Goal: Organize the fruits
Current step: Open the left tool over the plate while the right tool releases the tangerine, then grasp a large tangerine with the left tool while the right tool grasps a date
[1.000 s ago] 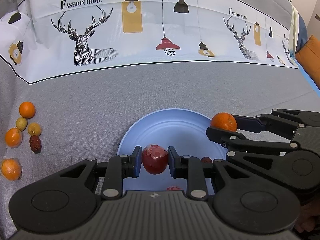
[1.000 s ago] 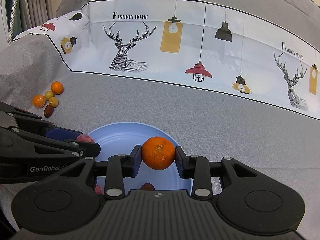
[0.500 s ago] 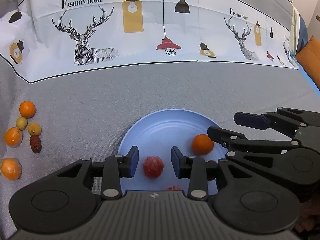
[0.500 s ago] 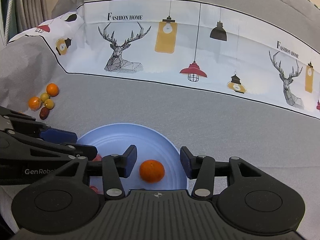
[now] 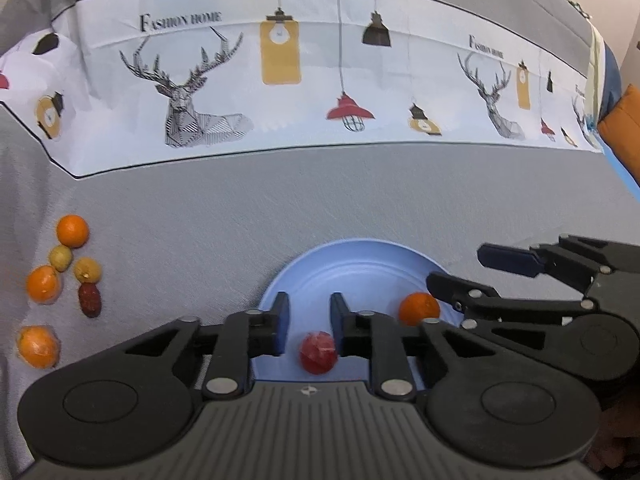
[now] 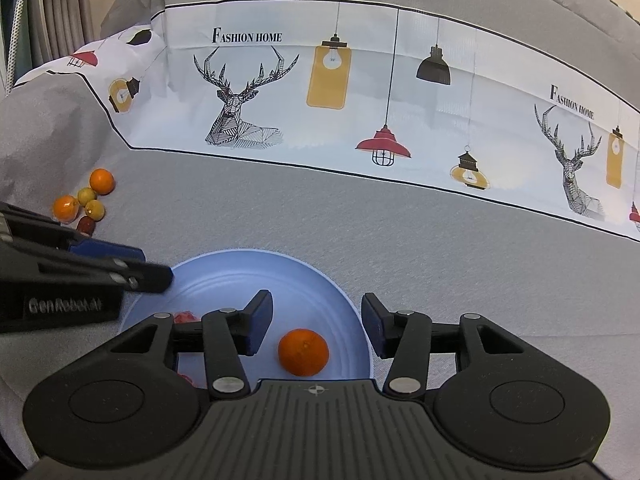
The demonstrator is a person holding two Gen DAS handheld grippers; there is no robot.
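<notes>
Finishing the release step over the blue plate [image 6: 352,308]: holding the right claw [image 6: 317,304], just opened, spread above the orange [image 6: 303,352] lying there, narrowing the empty left claw [image 5: 309,304] above the red fruit [image 5: 318,352], next probably needing a reach to the loose fruits [image 5: 86,270] at left.

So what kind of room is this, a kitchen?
Probably a home-style table setup: a grey tablecloth with deer and lamp prints, a blue plate, and small loose fruits. No kitchen fittings show.
</notes>
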